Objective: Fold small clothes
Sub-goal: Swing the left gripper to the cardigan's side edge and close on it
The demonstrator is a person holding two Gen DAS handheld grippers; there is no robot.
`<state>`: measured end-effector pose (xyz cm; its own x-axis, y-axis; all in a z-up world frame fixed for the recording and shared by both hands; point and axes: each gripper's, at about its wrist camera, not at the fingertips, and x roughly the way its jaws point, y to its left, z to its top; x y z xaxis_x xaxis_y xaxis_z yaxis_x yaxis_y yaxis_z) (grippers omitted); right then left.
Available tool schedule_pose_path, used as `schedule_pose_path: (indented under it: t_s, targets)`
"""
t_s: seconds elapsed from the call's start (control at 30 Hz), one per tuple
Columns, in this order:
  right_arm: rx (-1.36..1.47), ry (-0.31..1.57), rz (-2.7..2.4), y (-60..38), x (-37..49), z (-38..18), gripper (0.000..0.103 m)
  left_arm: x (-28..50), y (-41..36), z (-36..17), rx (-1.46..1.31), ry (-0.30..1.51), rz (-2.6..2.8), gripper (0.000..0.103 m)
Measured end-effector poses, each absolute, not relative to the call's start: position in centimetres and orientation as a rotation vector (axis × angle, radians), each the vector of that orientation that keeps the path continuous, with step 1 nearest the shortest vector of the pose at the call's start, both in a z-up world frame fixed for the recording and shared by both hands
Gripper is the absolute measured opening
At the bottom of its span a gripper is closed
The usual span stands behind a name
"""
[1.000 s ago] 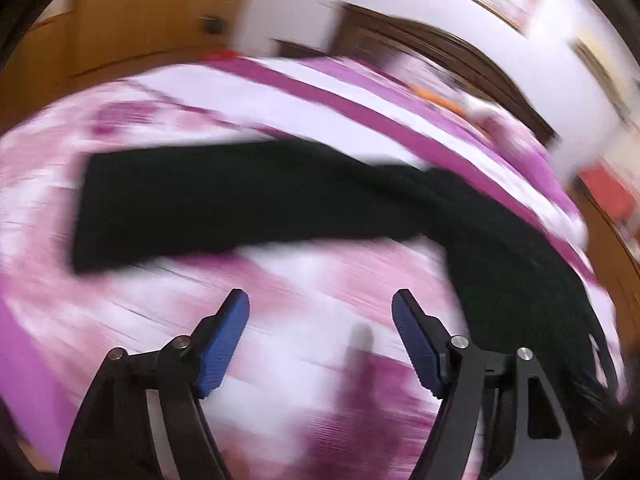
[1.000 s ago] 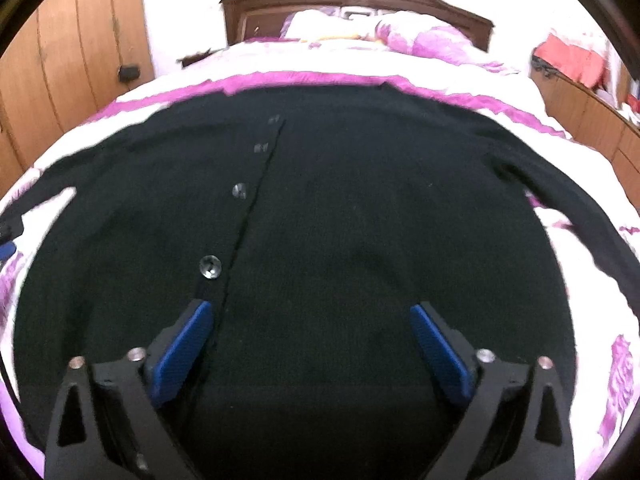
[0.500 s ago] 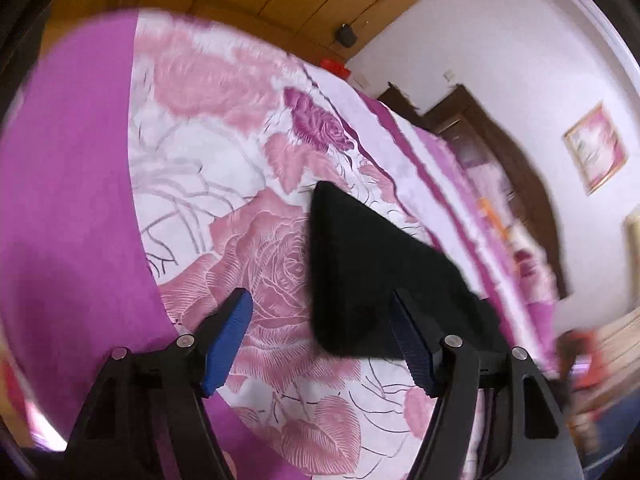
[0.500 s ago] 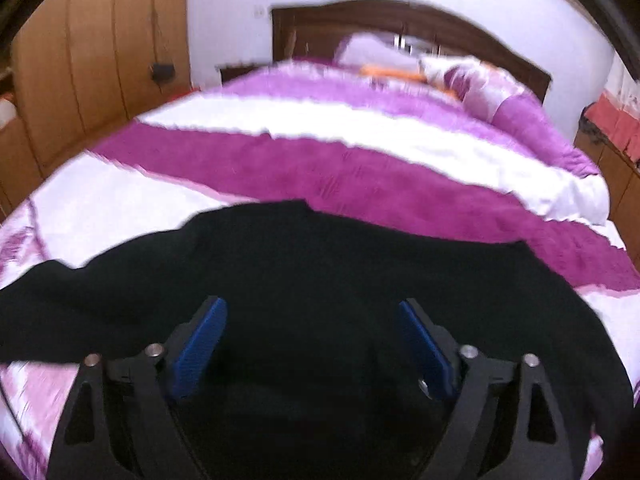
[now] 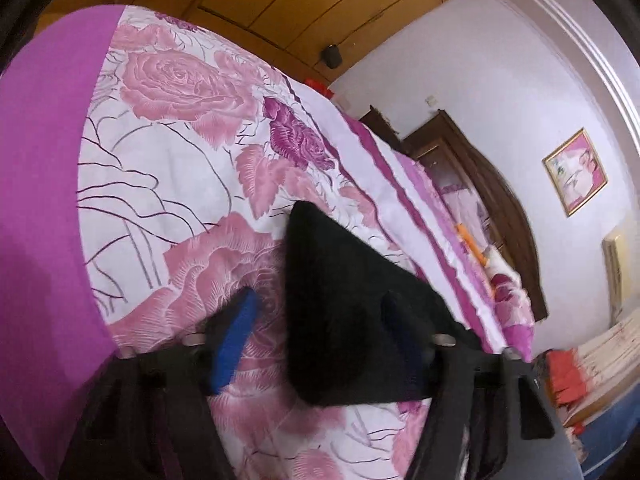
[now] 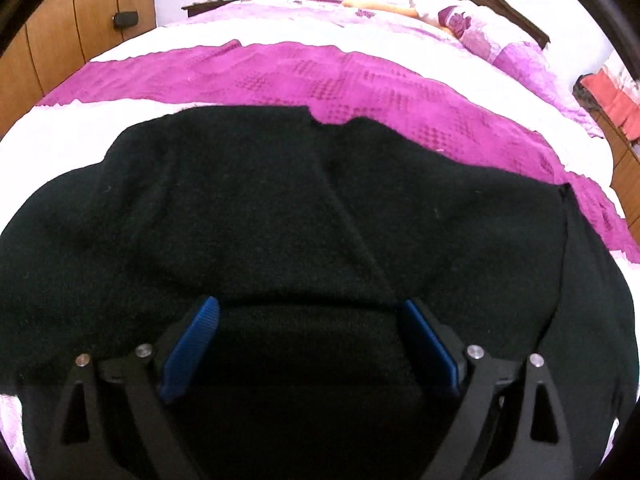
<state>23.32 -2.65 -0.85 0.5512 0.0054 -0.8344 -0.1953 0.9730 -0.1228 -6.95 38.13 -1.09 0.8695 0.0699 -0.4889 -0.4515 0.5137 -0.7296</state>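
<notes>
Two grippers: both hover low over one black garment, and neither is pressing on cloth.
Left gripper [image 5: 320, 336]: its jaws have just been closing around the end of the black sleeve [image 5: 340, 304]; the blue pad [image 5: 234, 340] on the picture's left stands clear of the cloth with floral print showing between them, so this is not yet a grip. The far finger is dark against the knit and contact there cannot be told.
Why there: the sleeve end is the free tip, so, as a judgement, pinching it lets the sleeve be carried back over the body for the first fold.
Right gripper [image 6: 310, 340]: fingers spread wide, nothing clamped, poised above the black cardigan [image 6: 280, 208] near its upper part.
Why there: probably to pin or take the body while the sleeve is drawn in.
Cardigan: lies flat across the bedspread [image 6: 360, 80], its top edge reaching the magenta band, the sleeve stretching out toward the bed's side edge over the rose print [image 5: 180, 76].
Risk: a pinch this close to the tip may slip off the soft knit.
Farther: pillows [image 6: 488, 24] at the head of the bed.
Farthest: wooden headboard [image 5: 500, 208] against the wall.
</notes>
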Motion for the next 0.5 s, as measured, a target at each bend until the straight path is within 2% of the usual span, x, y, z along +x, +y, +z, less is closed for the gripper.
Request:
schedule_pose_path:
  t_s: [0.03, 0.1, 0.5]
  targets:
    - [-0.215, 0.97, 0.114, -2.7, 23.1, -0.8, 0.094, -6.6, 38.3, -1.3, -1.008, 0.458, 0.316, 0.001]
    - [-0.224, 0.958, 0.105, -2.6, 22.8, -0.7, 0.094, -7.0, 38.3, -1.8, -1.032, 0.492, 0.308, 0.002]
    - [-0.226, 0.978, 0.059, -2.7, 23.6, -0.7, 0.102, -9.6, 38.4, -1.1, -1.054, 0.42, 0.448, 0.0]
